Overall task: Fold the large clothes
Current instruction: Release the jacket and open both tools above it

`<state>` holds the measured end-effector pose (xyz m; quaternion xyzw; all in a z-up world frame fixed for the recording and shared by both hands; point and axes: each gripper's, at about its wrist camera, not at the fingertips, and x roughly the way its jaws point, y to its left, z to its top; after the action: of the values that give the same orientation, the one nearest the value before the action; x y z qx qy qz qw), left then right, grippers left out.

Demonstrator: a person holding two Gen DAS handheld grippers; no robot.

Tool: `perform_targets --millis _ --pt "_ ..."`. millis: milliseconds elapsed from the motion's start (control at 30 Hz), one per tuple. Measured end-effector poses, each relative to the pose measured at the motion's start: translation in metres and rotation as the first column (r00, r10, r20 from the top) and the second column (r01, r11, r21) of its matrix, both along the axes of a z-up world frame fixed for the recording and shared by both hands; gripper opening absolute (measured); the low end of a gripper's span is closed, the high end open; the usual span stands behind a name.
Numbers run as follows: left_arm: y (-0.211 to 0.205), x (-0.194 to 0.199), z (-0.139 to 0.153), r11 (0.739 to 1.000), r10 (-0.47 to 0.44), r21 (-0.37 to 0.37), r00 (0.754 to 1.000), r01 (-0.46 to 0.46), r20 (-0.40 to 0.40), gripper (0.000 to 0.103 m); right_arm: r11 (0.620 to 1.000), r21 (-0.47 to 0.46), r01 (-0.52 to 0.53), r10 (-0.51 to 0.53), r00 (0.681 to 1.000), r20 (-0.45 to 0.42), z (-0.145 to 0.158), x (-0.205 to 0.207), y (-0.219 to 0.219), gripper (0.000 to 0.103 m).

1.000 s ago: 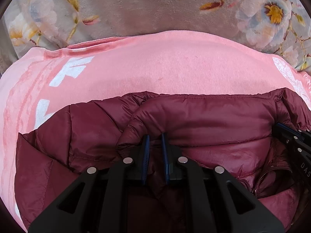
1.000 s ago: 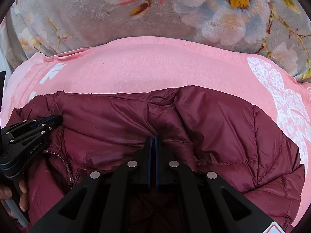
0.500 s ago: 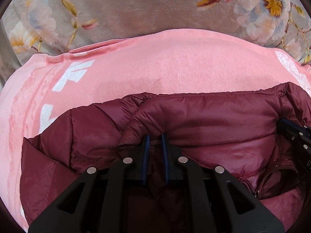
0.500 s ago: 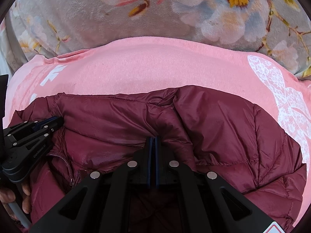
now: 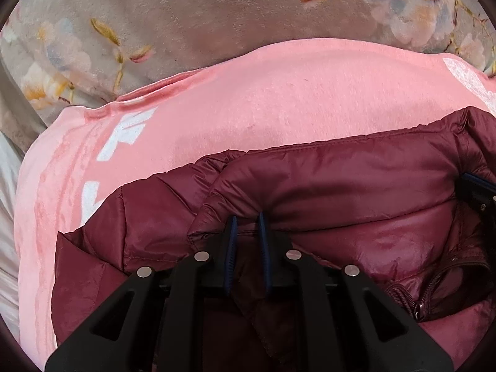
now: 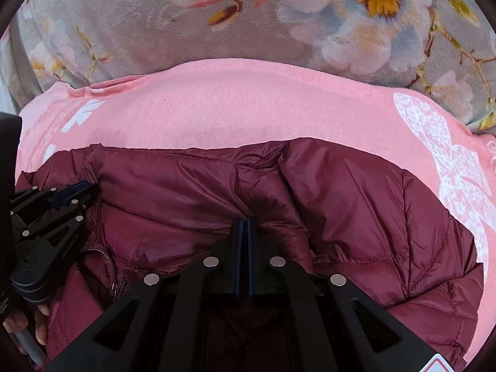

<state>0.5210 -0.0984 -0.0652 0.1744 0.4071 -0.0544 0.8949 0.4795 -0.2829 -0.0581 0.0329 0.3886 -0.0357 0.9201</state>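
Across the lower frame, the jacket (image 5: 356, 192) lies on a pink blanket (image 5: 248, 99); the left gripper (image 5: 248, 223) pinches it with a narrow gap, the right gripper (image 6: 244, 221) clamps it tight.

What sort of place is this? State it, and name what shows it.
Probably a bedroom, with the work done on a bed: a plush floral blanket covers the surface, a pink blanket is spread over it, and the maroon puffer jacket lies on top.

One maroon puffer jacket (image 5: 356, 186), one pink blanket (image 5: 248, 99), one floral blanket (image 5: 186, 15), two tools: left (image 5: 247, 220), right (image 6: 243, 221).
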Motion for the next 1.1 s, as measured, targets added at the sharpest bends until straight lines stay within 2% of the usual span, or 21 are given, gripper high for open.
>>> perform_targets --millis 133,200,233,267,300,333,367,433,467,500,633,767,800,933,1100 --pt "-0.001 0.000 0.000 1.000 0.000 -0.002 1.000 0.000 -0.004 0.014 0.998 0.061 -0.003 0.003 1.000 0.000 -0.001 0.001 -0.008 0.000" --pt "-0.001 -0.001 0.001 1.000 0.008 0.014 1.000 -0.008 0.004 0.017 0.999 0.045 -0.003 0.003 1.000 -0.007 0.000 -0.001 -0.006 0.000" --pt "0.000 -0.005 0.002 1.000 0.015 0.026 1.000 -0.015 0.009 0.024 1.000 0.030 -0.002 0.003 1.000 -0.021 0.002 -0.006 -0.004 0.000" --pt "0.004 -0.012 0.005 0.999 0.024 0.046 1.000 -0.025 0.013 0.036 1.000 0.017 0.002 -0.001 0.999 -0.033 0.005 -0.011 -0.003 0.000" --pt "0.009 -0.019 0.009 0.998 0.042 0.054 0.999 -0.043 0.021 0.047 1.000 0.005 0.015 -0.015 0.999 -0.044 0.010 -0.024 -0.002 0.008" --pt "0.018 -0.029 0.015 0.997 0.062 0.041 0.998 -0.063 0.029 0.077 1.000 0.010 0.010 -0.010 0.999 -0.031 0.019 -0.046 -0.002 0.014" --pt "0.029 -0.042 0.021 0.998 0.057 -0.001 0.998 -0.057 0.036 0.088 1.000 0.013 -0.003 0.003 1.000 -0.018 0.024 -0.061 -0.001 0.020" --pt "0.056 -0.079 0.034 0.996 0.021 -0.088 0.999 -0.018 0.039 0.087 0.999 -0.021 -0.026 0.027 0.999 0.026 0.039 -0.117 -0.002 0.053" --pt "0.070 -0.096 0.037 0.994 0.018 -0.106 1.000 -0.016 0.026 0.087 0.999 -0.042 -0.027 0.029 0.998 0.054 0.046 -0.156 -0.005 0.058" --pt "0.088 -0.116 0.039 0.992 0.019 -0.121 1.000 -0.019 0.004 0.087 0.999 -0.045 -0.027 0.029 0.998 0.063 0.048 -0.176 -0.007 0.064" --pt "0.155 -0.196 0.043 0.978 0.022 -0.205 0.995 -0.041 -0.093 0.089 1.000 0.010 0.022 -0.023 0.999 0.046 0.044 -0.310 -0.034 0.072" --pt "0.218 -0.265 0.039 0.940 0.062 -0.317 0.977 -0.126 -0.205 0.091 0.980 0.141 0.140 -0.139 0.990 -0.018 0.019 -0.415 -0.060 0.072" --pt "0.237 -0.284 0.035 0.924 0.085 -0.344 0.967 -0.166 -0.238 0.091 0.972 0.166 0.167 -0.164 0.986 -0.031 0.013 -0.435 -0.064 0.073" --pt "0.268 -0.329 0.025 0.885 0.123 -0.401 0.949 -0.238 -0.292 0.091 0.946 0.235 0.224 -0.217 0.975 -0.053 -0.005 -0.490 -0.064 0.073" --pt "0.270 -0.355 0.022 0.867 0.132 -0.437 0.955 -0.241 -0.265 0.089 0.925 0.304 0.226 -0.223 0.974 -0.046 -0.022 -0.500 -0.051 0.075"
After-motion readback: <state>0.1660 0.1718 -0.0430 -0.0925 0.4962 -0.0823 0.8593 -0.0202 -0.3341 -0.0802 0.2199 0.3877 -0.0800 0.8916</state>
